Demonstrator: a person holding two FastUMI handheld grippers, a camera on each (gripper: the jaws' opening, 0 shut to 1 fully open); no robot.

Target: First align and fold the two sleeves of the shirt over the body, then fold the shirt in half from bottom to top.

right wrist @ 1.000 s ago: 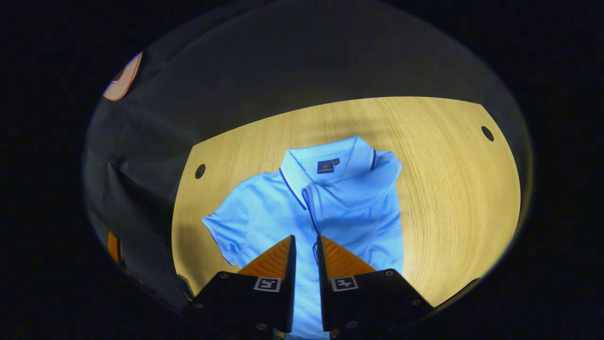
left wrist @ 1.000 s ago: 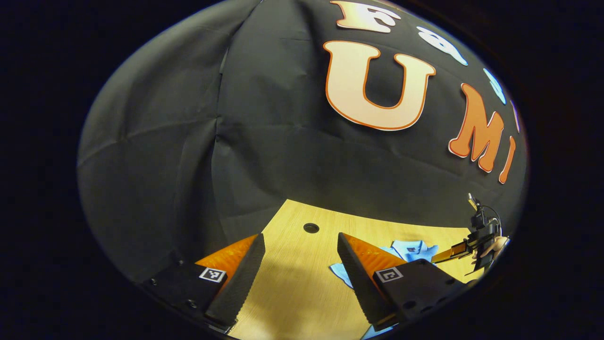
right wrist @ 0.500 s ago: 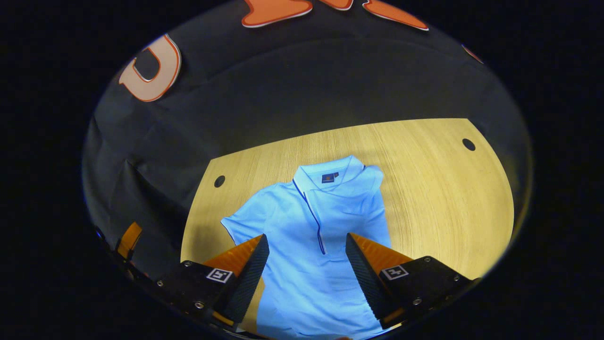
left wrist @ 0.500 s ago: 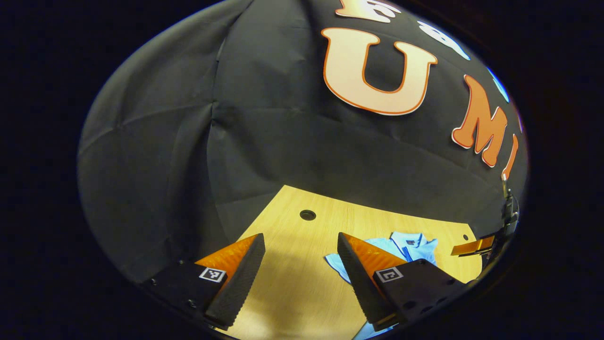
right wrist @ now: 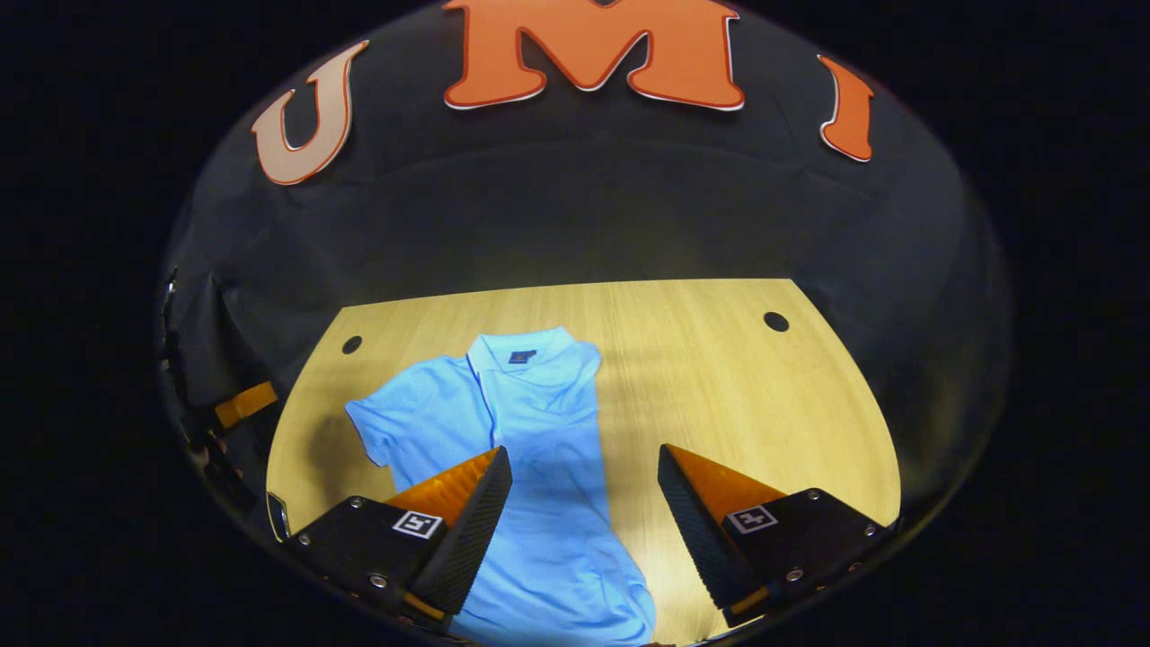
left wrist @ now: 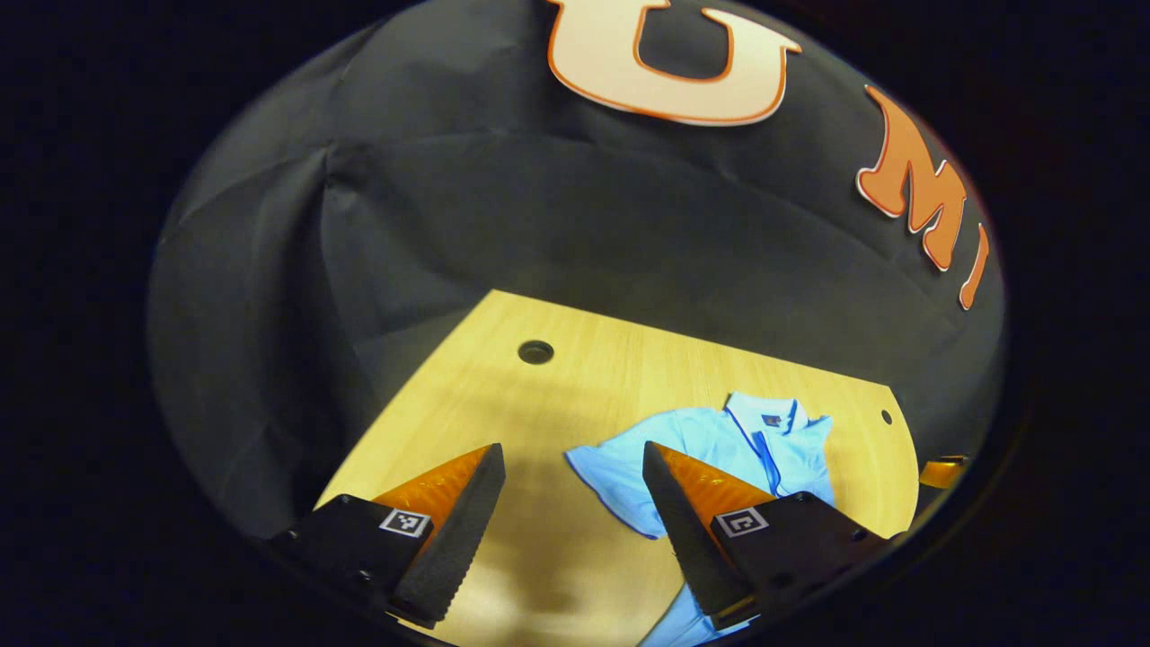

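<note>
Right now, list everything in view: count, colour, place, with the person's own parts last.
light blue short-sleeved polo shirt: one, light blue with dark collar trim, flat on the table, one sleeve folded over the body, the other spread out.
pale wooden table: one, light wood, under the shirt.
round holes: two, dark, near the table's far corners.
left gripper: one, open, above the table beside the spread sleeve.
right gripper: one, open, above the shirt's lower half.
</note>
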